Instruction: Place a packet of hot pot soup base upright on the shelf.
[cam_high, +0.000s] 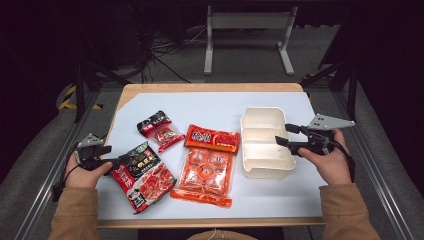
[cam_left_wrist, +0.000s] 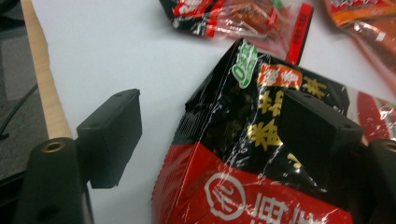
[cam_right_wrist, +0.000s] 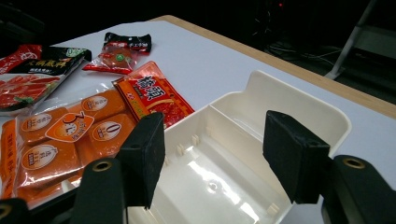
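High view first: nearest the person, at the near left of the white table (cam_high: 225, 102), the left gripper (cam_high: 116, 161) lies low at the edge of a big red-and-black packet (cam_high: 144, 176). From the left gripper view, its jaws are spread, one on the bare table beside the packet, the other over the packet's black top corner (cam_left_wrist: 261, 126); the pads do not press the wrapper from both sides.

Just right of that packet lies an orange bag of small sachets (cam_high: 205, 172), touching a flat orange-red packet (cam_high: 212, 138) at its far end. Farther left, a small red-and-black packet (cam_high: 161, 130) lies apart from them.

At the right, the right gripper (cam_high: 283, 135) hovers over the right rim of a cream divided box (cam_high: 260, 145), which stands just right of the orange bag. Its jaws are wide apart with nothing between them; the box compartments (cam_right_wrist: 219, 172) lie below, bare inside.
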